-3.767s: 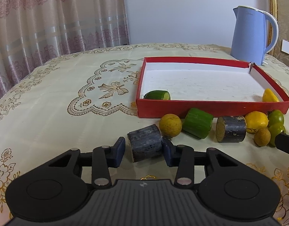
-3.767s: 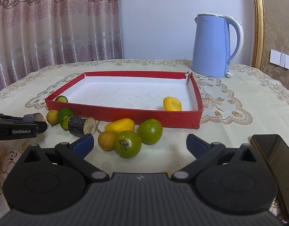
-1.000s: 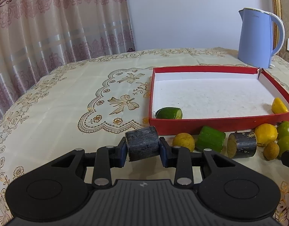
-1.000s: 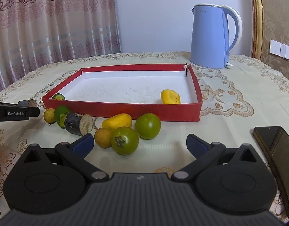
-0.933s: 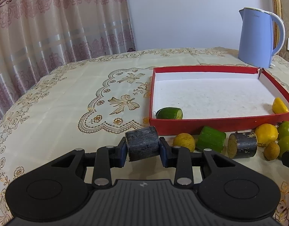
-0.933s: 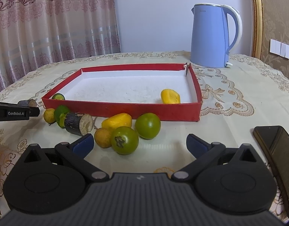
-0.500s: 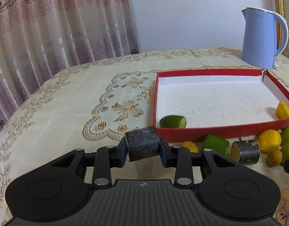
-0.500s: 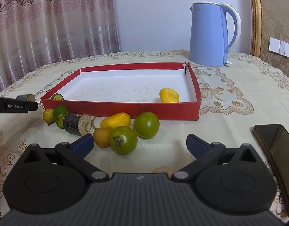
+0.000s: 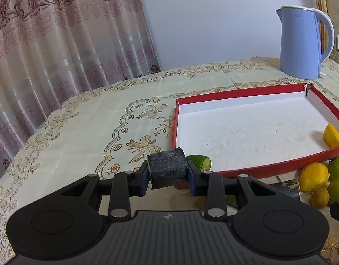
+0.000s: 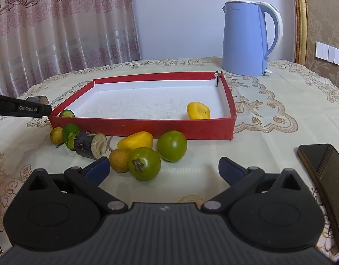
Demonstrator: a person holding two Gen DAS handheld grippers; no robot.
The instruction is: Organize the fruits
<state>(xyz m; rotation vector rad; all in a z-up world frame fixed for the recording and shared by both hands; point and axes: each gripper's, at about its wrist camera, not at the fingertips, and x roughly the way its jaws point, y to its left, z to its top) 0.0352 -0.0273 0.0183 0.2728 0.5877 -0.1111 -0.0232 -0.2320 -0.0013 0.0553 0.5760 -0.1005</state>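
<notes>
Left tongs (image 9: 167, 177) clamped on a short dark cylindrical cane segment (image 9: 166, 171), held clear of the tabletop (image 9: 81, 132) at the near-left corner of the shallow red cardboard tray with white floor (image 9: 279, 168). Right tongs (image 10: 163, 167) spread apart, empty, low over the tabletop. Just ahead of them: two green tomatoes (image 10: 144, 163), a small tan round fruit (image 10: 119, 160), a yellow fruit (image 10: 135, 141).

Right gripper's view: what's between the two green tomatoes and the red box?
In the right wrist view, a yellow fruit lies on the tablecloth between the green tomatoes and the red box, just before its near wall.
</notes>
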